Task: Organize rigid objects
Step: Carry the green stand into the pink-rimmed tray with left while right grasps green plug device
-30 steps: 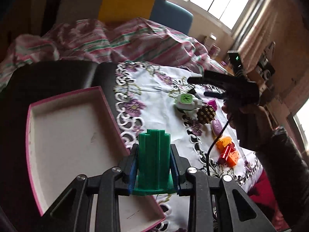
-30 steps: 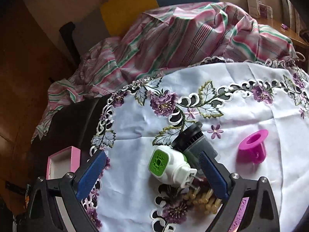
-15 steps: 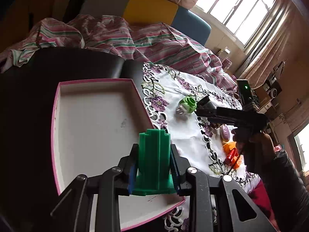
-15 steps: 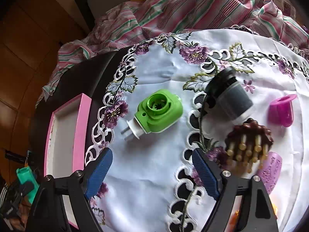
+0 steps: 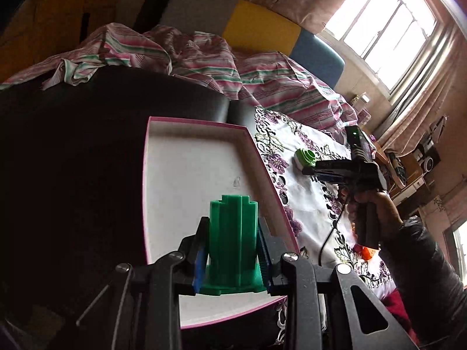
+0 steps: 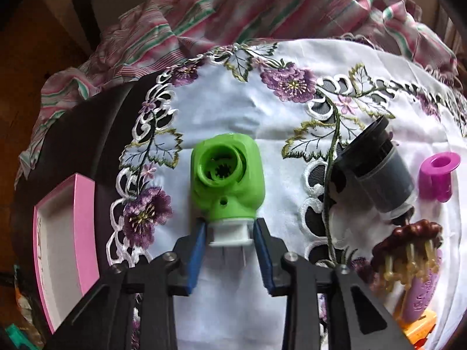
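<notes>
One pink-rimmed tray (image 5: 198,180) lies on the dark surface (image 5: 73,175) beside the embroidered cloth (image 6: 233,110); its white floor holds nothing that you can see. Your left gripper (image 5: 232,250) hangs over the tray's near end, pinching one dark green ridged block (image 5: 233,242) upright between its blue pads.

Your right gripper (image 6: 230,234) has just been closing, and its pads now press on the white neck of one lime green plug-shaped piece (image 6: 227,178), which lies on the cloth with its round opening facing up. In the left wrist view, your hand (image 5: 370,213) grips that tool's handle.

To the right of the green piece, count one black cylinder (image 6: 376,169) on its side, one magenta spool (image 6: 437,178), one brown beaded piece (image 6: 408,248) resting on a purple item (image 6: 420,294), and orange pieces (image 6: 420,326) at the frame edge, number unclear.

Striped bedding (image 5: 204,58) is heaped behind the cloth. One window (image 5: 385,23) with curtains lights the room.
</notes>
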A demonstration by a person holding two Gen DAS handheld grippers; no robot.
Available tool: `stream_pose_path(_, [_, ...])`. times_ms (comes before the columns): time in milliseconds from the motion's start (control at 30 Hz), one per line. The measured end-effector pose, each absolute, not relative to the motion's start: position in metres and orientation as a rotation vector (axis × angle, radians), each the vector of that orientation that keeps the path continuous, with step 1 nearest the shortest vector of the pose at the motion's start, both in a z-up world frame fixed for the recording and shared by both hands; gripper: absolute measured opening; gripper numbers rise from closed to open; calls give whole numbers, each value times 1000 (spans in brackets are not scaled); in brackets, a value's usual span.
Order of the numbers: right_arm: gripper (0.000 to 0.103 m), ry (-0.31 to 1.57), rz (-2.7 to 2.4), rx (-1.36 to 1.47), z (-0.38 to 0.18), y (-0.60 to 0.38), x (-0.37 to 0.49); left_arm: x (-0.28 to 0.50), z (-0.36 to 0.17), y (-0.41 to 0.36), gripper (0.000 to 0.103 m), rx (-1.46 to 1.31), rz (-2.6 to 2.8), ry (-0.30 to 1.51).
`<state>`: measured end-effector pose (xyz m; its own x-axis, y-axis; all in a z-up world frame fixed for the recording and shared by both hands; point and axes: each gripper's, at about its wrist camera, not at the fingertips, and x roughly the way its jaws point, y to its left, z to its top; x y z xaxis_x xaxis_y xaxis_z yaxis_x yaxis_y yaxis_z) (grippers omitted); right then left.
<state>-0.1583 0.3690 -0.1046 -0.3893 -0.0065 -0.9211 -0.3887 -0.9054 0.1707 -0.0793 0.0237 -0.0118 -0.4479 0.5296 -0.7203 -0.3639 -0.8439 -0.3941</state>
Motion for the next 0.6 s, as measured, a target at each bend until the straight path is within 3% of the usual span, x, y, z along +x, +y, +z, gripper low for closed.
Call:
stream_pose_path(367, [30, 331, 2471, -1767, -109, 339, -92, -77, -14, 17, 30, -1211, 2289, -275])
stream_pose_path(533, [57, 249, 2513, -1651, -101, 332, -98, -77, -16, 14, 30, -1224, 2298, -276])
stream_pose_path(600, [61, 195, 2508, -1609, -97, 330, -106, -81, -15, 14, 30, -1217, 2302, -269])
